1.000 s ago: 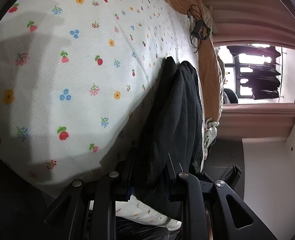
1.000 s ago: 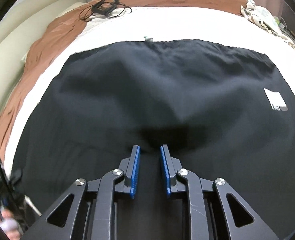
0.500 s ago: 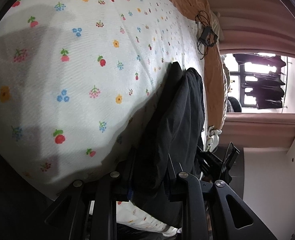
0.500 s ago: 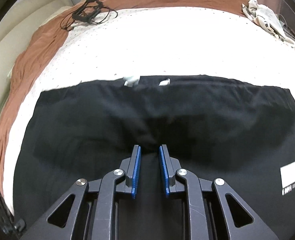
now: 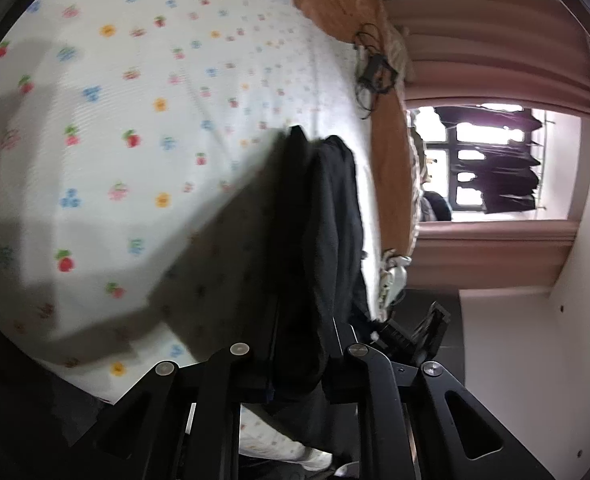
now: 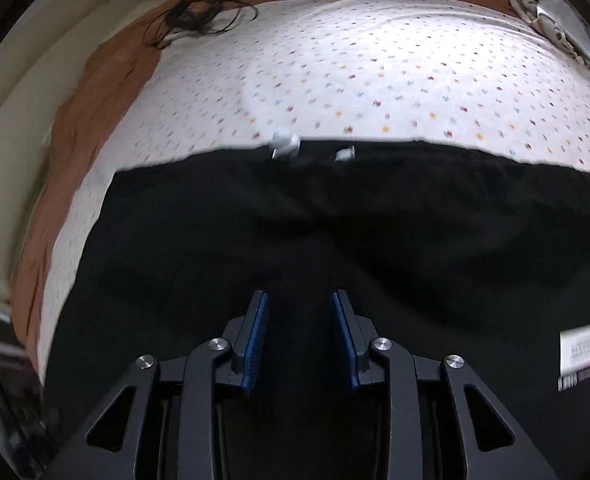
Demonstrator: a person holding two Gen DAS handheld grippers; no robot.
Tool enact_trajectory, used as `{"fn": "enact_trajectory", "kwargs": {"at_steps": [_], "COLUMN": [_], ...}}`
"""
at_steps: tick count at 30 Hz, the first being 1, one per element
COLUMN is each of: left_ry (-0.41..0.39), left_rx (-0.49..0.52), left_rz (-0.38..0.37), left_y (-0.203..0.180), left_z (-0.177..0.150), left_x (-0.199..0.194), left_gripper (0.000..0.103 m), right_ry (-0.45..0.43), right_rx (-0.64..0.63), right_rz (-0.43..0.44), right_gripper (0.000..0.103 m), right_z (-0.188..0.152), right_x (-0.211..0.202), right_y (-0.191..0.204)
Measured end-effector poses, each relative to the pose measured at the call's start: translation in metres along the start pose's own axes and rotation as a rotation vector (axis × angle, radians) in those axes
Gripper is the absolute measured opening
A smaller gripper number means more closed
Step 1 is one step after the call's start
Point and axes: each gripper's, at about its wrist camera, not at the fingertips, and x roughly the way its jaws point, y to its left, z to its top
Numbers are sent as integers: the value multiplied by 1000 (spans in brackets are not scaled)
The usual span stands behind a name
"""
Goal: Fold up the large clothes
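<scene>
**Black garment folded on the bed, one claw letting go**

We see the black garment [image 6: 335, 240] lying flat across the near part of the floral bed sheet [image 6: 375, 72], its far edge straight. Our right gripper [image 6: 299, 332] hangs above it with the jaws opening, the blue pads not pressing the cloth. Our left gripper [image 5: 301, 360] is closing, clenched on a bunch of the garment at the bed's edge.

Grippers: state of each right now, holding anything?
Left gripper: jaws closing, clamped on a fold of the black garment.
Right gripper: jaws opening, pads clear of the garment below; holding nothing.
</scene>
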Motion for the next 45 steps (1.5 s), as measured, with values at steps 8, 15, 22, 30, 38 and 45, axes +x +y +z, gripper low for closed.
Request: {"fn": "enact_trajectory", "kwargs": {"at_steps": [8,15,22,30,38,45], "left_ry": [21,46,85,162,251,343], "left_rx": [71,160,243,368,462,514], "left_rz": [-115,-199,-233,-254,-242,-200], "left_y": [-36,-76,-115,-164,-203,-224], "left_z": [-3,-12,-29,-67,-103,-139], "left_x": [-1,9,24,54,96,146], "left_gripper": [15,15,15,15,15,15], "right_ry": [52,58,51,56,-70,-198], "right_rx": [-3,4,39,72,137,257], "right_rz": [86,151,222,323,320,255], "right_gripper": [33,33,33,22,21,21], "right_z": [-61,-114,-152,-183,-188,-205], "right_x": [-11,-22,-28,-27,-72,-115], "right_y": [5,7,3,-2,-43,-96]}}
